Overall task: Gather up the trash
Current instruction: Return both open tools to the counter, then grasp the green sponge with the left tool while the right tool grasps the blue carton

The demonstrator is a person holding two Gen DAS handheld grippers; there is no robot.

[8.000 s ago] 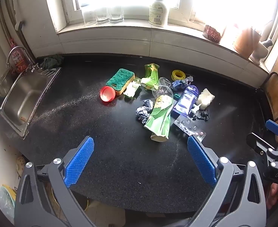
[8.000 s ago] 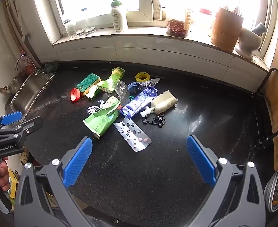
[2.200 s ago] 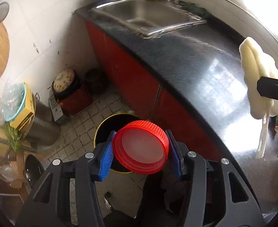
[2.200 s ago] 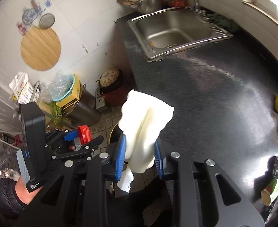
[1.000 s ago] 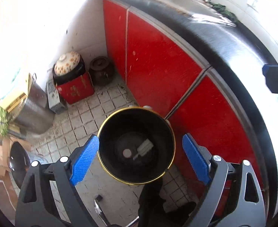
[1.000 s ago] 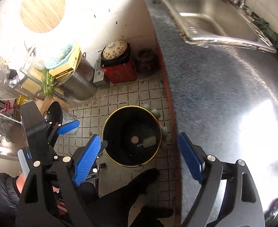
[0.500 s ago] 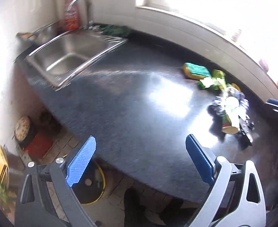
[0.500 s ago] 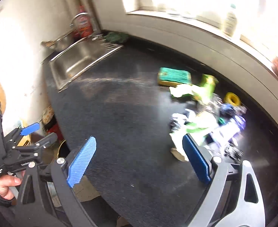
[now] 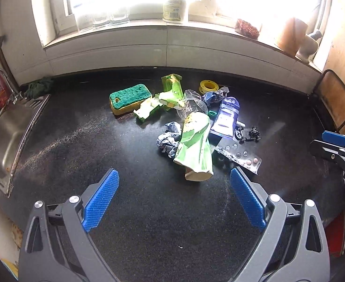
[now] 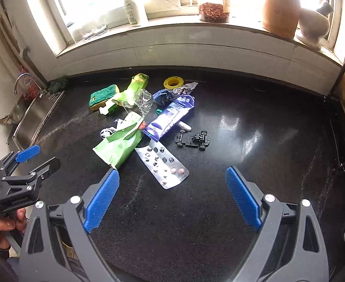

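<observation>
A black kitchen counter [image 9: 149, 211] runs under a bright window, with a steel sink [image 9: 5, 129] at the left edge of the frame.

The left gripper [image 9: 173, 195] hangs over the near part of the counter, pointing steeply down and forward. Its blue pads stand wide apart and nothing is between them. The right gripper [image 10: 171, 196] has the same pose, also wide and empty. In the right view the left gripper shows at the lower left; in the left view the right gripper shows at the right edge. So the two hands are side by side before the counter.

The trash lies in one heap in the middle of the counter, above both grippers in the frames, and well apart from the pads. Nearest to the left gripper is the green pack [image 9: 194, 145], just above the gap between its pads; its long axis runs almost straight up the frame, a little tilted. Nearest to the right gripper is the blister strip [image 10: 162, 166], above and left of its gap; its long axis goes from upper left to lower right. The blue pouch [image 10: 170, 117] lies beyond it, slanted the other way. A sponge [image 9: 129, 97] is at the far left of the heap and a toy car [image 10: 193, 139] at its right side.

I judge that each hand must go forward and down to its nearest piece, and that the right wrist needs some roll to close across the strip.
</observation>
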